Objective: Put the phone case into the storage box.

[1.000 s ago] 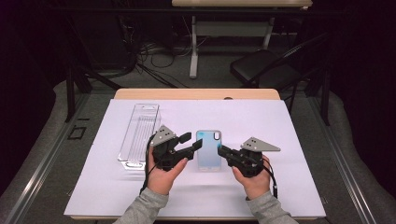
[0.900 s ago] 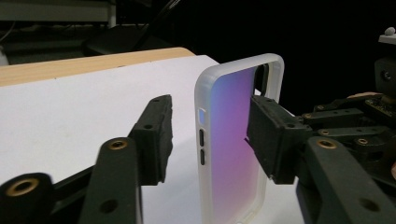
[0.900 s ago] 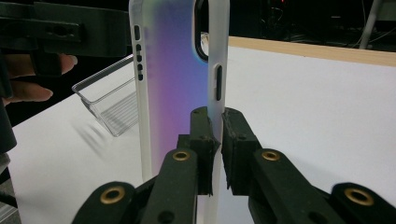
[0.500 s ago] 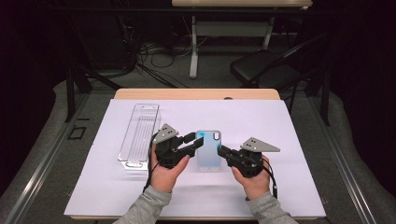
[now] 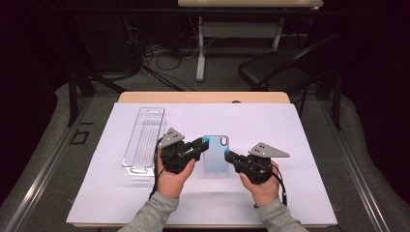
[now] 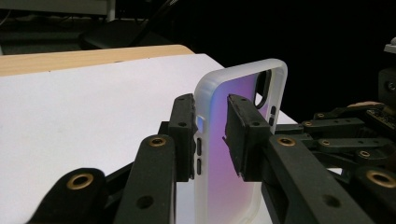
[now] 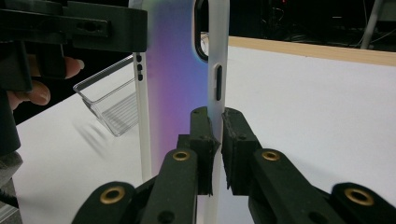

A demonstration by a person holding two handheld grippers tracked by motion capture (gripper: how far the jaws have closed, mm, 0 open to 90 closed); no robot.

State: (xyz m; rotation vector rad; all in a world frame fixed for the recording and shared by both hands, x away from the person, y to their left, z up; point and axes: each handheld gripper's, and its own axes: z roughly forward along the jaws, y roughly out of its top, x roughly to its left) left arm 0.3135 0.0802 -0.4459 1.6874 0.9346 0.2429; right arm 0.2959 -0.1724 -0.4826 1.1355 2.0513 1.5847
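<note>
Meanwhile the clear plastic tray (image 5: pixel 143 140) sits beside the left gripper (image 5: pixel 199 144), whose jaws have just been closing on the phone case (image 5: pixel 215 155), which the right gripper (image 5: pixel 231 156) clamps too.

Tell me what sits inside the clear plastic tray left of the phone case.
The clear plastic tray looks empty: only its ribbed bottom and the white sheet show through. The left tool and its hand cover part of the near end, so that corner stays unseen.

The room is dark. Behind the wooden tabletop (image 5: pixel 203 97) – covered with a white sheet (image 5: pixel 270 121) – stand a black folding chair (image 5: pixel 270 67), loose cables (image 5: pixel 154 53) and a grey floor (image 5: pixel 217 84).
</note>
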